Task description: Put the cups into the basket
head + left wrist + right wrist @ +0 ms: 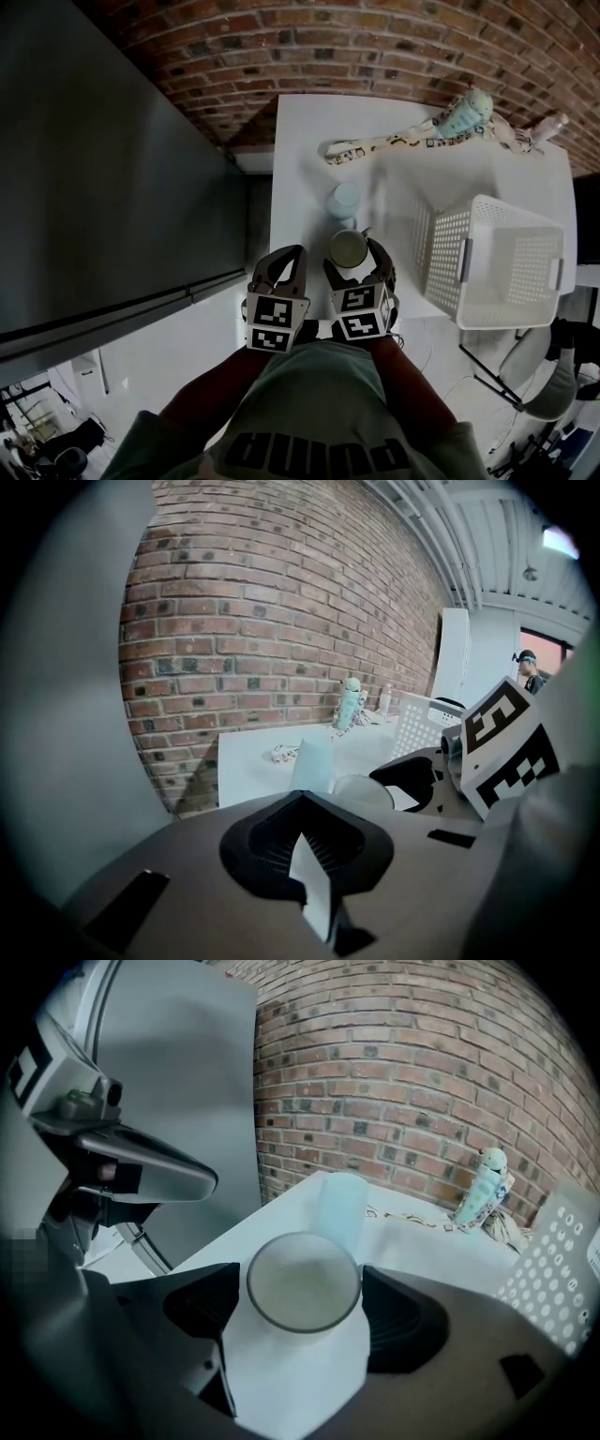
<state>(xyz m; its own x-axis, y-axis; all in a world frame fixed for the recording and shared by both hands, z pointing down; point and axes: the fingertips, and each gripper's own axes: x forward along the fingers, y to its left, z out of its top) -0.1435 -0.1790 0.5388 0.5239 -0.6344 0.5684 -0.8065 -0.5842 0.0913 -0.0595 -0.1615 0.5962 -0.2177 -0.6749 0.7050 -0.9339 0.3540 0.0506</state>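
Note:
A grey-green cup [349, 248] [303, 1283] stands upright near the front of the white table [309, 141]. My right gripper [352, 256] [302, 1314] is open, with one jaw on each side of the cup; the right pad sits very close to the rim. A pale blue cup [345, 199] [343, 1206] stands just behind it. My left gripper [292, 253] [303, 801] hangs at the table's left edge beside the right one, shut with nothing in it. To the right of the cups stands the white perforated basket [445, 248] [555, 1283].
A patterned strap and a pale blue figure-shaped bottle [466, 115] lie at the table's far side, near the brick wall [375, 47]. A tall grey panel [112, 169] stands left of the table. A chair [548, 375] is at the lower right.

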